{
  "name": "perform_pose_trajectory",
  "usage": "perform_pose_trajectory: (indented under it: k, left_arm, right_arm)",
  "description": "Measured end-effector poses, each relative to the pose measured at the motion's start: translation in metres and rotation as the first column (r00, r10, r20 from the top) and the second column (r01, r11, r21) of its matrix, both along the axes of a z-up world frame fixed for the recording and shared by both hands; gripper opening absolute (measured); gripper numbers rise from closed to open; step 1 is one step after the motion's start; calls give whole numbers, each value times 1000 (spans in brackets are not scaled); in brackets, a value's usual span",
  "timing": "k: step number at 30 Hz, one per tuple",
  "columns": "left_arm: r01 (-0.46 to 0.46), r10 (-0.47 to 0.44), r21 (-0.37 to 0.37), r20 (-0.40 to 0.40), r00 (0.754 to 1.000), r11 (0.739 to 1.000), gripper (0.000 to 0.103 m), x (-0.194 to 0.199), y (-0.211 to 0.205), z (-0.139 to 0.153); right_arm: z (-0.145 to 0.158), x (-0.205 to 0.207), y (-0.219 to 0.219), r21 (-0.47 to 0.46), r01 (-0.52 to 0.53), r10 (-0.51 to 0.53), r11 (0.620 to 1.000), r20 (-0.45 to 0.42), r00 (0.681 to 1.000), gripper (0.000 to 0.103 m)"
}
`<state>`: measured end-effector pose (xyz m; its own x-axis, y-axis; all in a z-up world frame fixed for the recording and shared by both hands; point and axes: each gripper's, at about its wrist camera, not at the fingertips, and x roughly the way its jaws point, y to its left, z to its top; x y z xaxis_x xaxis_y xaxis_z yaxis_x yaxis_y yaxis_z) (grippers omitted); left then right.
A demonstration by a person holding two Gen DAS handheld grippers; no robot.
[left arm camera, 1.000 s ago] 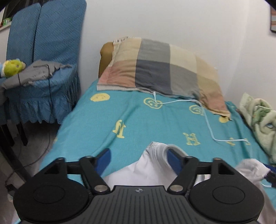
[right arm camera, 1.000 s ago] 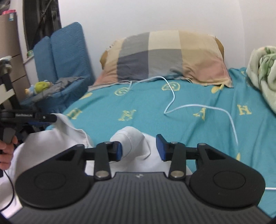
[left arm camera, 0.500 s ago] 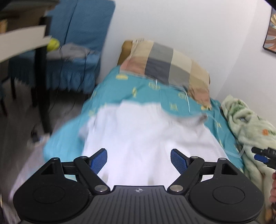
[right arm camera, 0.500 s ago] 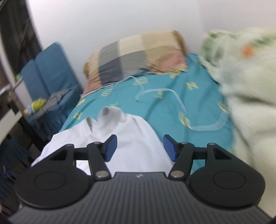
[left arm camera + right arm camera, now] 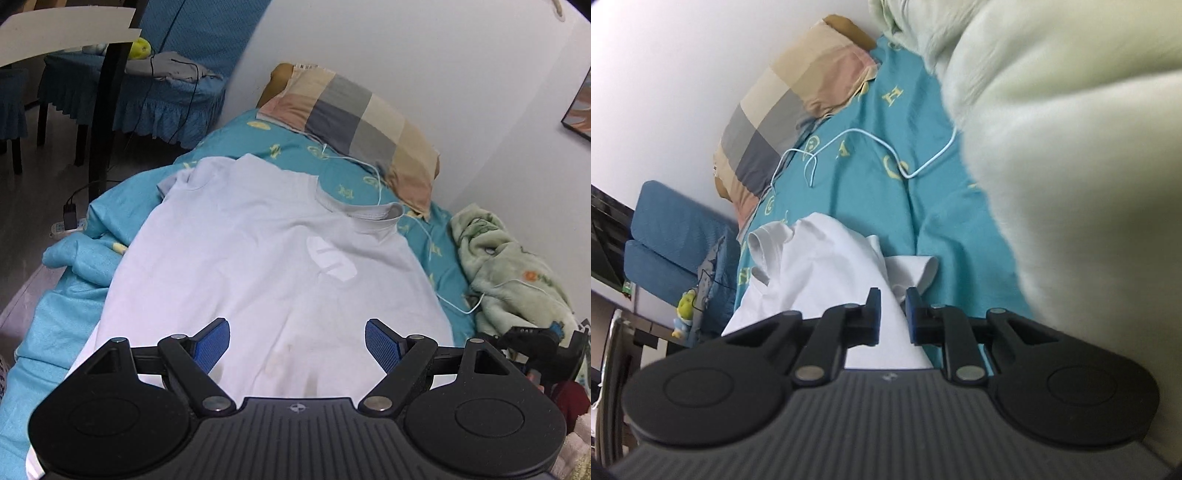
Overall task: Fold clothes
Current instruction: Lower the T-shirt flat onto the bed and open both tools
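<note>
White shirt [image 5: 258, 258] lies spread along the bed [image 5: 66, 317]; left gripper [image 5: 297, 341] gapes empty, right gripper [image 5: 892, 314] is closing over its hem—pinch both layers squarely.

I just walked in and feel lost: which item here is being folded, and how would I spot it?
Start at the bed with the teal sheet printed with yellow letters. Spread across it, below the patchwork check pillow, lies a plain white T-shirt. Unlike the fuzzy pale green blanket beside it, it is smooth and flat.
</note>
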<state>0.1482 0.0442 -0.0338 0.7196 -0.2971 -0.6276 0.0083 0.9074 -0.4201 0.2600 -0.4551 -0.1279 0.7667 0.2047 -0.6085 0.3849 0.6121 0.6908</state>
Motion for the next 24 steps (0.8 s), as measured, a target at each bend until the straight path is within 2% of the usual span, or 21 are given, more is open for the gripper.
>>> perform_pose_trajectory:
  k: [5, 12, 17, 19, 21, 24]
  left_arm:
    - [-18, 17, -11, -16, 1000, 1000, 82, 25, -3, -18]
    - [-21, 19, -39, -49, 999, 999, 82, 47, -3, -33]
    - [-30, 27, -48, -57, 998, 998, 82, 48, 0, -36]
    - [-40, 38, -47, -61, 997, 998, 82, 48, 2, -38]
    - [-51, 48, -46, -63, 997, 998, 81, 48, 4, -38]
    - [-63, 60, -48, -56, 997, 997, 79, 47, 6, -36]
  right_arm:
    - [-24, 32, 5, 29, 18, -17, 999, -25, 1000, 19]
    - [-42, 50, -3, 26, 38, -36, 999, -90, 995, 19]
    - [-51, 61, 2, 45, 24, -21, 999, -73, 997, 19]
    - [-56, 66, 5, 49, 16, -12, 999, -70, 998, 17]
    - [-54, 69, 8, 36, 17, -16, 999, -48, 999, 4]
    - [-39, 72, 3, -21, 38, -38, 999, -18, 999, 3]
